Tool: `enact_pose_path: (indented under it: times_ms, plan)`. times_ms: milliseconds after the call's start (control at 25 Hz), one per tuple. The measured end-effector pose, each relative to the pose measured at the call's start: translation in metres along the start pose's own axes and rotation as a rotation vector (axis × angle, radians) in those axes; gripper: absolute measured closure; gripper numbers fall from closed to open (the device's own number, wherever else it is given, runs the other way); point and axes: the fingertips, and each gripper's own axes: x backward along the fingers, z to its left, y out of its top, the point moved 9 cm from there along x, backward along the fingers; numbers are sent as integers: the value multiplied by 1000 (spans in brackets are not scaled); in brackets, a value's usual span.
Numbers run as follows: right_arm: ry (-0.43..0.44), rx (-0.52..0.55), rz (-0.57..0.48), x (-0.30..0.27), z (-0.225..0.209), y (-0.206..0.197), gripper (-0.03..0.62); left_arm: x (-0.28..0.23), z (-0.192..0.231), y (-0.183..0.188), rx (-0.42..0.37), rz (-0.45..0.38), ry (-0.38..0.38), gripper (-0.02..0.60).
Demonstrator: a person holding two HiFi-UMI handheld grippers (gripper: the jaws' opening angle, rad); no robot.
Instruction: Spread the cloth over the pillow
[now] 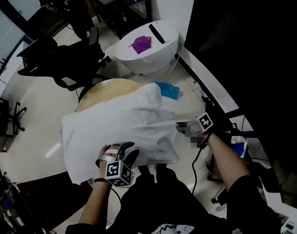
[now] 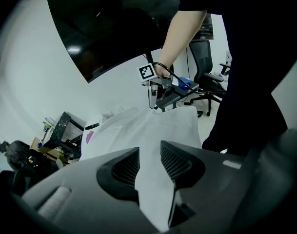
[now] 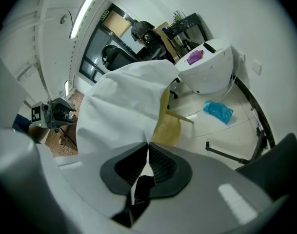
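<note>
The white cloth (image 1: 124,126) drapes across the frame's centre, with the tan pillow (image 1: 107,87) peeking out at its upper edge. At lower centre the left gripper (image 2: 149,156) clamps a thick fold. The right gripper (image 3: 148,149) pinches the cloth's right edge, jaws almost together.

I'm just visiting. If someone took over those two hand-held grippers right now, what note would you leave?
Left hand-held gripper: shut on a thick fold of the white fabric cloth, near edge.
Right hand-held gripper: shut on a thin edge of it, right side.
Cloth: lies between both over a pale yellow round surface; whether that is the pillow I cannot tell.
Done: both grips taken.
To do: pull and smooth the cloth flat, then release.
</note>
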Motion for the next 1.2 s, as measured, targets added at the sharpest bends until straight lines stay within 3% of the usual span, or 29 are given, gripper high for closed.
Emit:
enact_pose_path:
  times_ms: [200,400,520,720,840,1120,1200]
  plan:
    - [-5,12,-12,5,-2,2,497,1,-1,-5,2,2,12,456]
    - [-83,52,-37,37,-20,15,484,7,4,0,17,-9,35,456]
    - [-180,140,-59,54,-24,40,484,12,9,2,24,-23,49,456]
    - [-223,312,-88,54,-14,97,484,14,20,9,28,-37,68,456]
    - [-213,386,-88,46,-5,129,478,14,29,13,33,-47,86,456]
    - [-79,297,-128,14,14,189,401,12,47,21,28,-60,114,456]
    - [-66,323,-108,4,16,202,393,9,51,21,23,-58,121,456]
